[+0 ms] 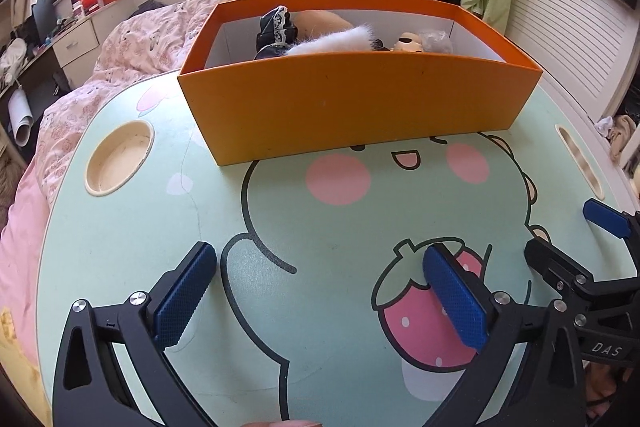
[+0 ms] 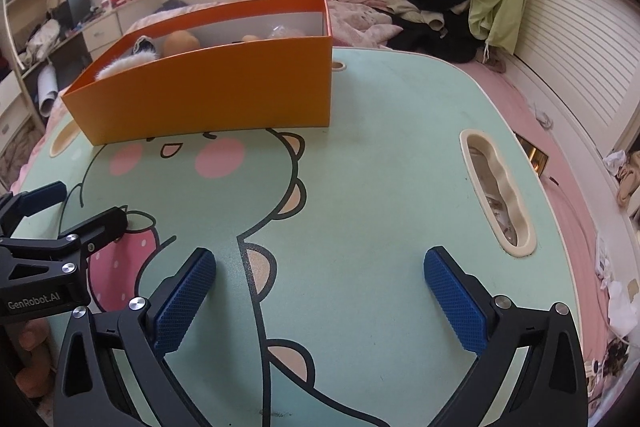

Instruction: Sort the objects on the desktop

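Left gripper [image 1: 320,291] and right gripper [image 2: 320,291] both hover spread wide and empty over the table [image 1: 120,235]. One orange box [image 1: 352,103] stands at the far edge, holding doll parts: a head [image 1: 410,43], dark lace clothes [image 1: 276,27], white fur [image 1: 340,41]. All look light and soft; pinch cloth, cradle the head.

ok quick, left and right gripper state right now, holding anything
Left gripper: open, holding nothing, above the table.
Right gripper: open, holding nothing, above the same table.
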The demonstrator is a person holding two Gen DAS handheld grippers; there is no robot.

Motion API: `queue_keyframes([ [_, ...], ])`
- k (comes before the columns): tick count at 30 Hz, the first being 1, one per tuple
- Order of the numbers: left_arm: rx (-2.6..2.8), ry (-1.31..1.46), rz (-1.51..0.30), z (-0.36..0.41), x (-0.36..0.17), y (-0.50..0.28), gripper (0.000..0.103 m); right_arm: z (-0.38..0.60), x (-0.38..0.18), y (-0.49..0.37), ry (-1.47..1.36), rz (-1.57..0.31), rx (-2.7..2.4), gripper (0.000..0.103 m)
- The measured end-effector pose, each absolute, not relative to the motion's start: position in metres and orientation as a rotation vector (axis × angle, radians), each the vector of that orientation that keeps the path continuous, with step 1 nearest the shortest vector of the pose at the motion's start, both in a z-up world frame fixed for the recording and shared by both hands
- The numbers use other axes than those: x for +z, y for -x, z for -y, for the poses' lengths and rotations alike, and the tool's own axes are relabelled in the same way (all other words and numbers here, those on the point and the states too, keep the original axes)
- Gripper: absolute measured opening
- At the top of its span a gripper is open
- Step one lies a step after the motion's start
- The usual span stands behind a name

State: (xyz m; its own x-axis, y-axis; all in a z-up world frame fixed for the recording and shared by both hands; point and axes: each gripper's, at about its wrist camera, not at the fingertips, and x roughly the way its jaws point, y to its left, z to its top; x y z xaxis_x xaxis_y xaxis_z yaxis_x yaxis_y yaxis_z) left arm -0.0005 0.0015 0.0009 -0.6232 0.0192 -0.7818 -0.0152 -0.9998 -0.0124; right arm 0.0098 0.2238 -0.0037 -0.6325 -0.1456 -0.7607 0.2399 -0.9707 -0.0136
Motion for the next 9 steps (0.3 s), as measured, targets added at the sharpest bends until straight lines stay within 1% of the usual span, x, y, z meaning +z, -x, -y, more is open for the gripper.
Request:
queue_keyframes([
  [9,2.813,1.355,0.006,-0.0018,0.0011,0.0008,0.103,-0.2239,-0.0038,-0.0095,-1.223,-0.167,-2.655,0.103],
])
